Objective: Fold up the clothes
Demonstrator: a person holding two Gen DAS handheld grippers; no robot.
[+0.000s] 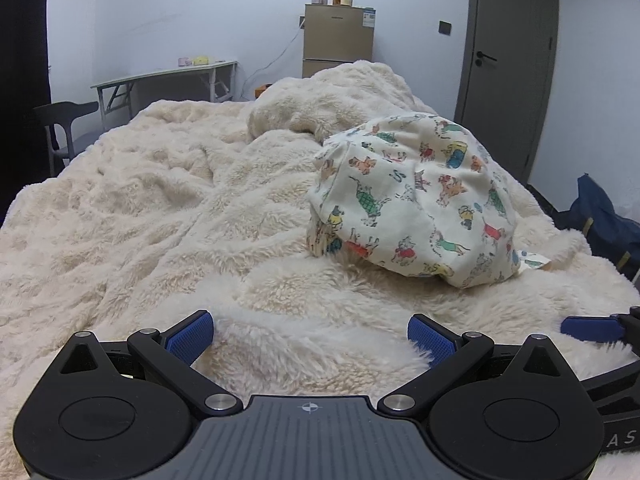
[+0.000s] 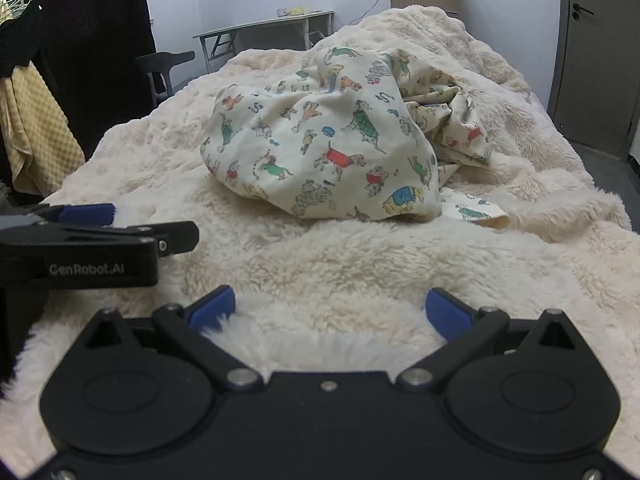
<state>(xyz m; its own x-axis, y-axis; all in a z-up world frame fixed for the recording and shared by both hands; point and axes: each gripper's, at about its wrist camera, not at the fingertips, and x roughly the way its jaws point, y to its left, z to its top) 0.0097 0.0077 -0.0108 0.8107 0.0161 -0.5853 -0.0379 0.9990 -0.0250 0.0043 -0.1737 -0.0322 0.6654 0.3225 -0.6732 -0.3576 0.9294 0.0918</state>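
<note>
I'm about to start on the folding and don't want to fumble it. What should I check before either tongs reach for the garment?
1. Left tongs open and empty: ok.
2. Right tongs open and empty: ok.
3. Printed garment free of both tongs, lying ahead on the fleece blanket: ok.
4. Garment spread flat for folding: not ok, it is bunched in a heap.
5. A loose corner to grab: ok, one sticks out at the heap's right side.
6. Which kind of garment: cannot tell.
</note>
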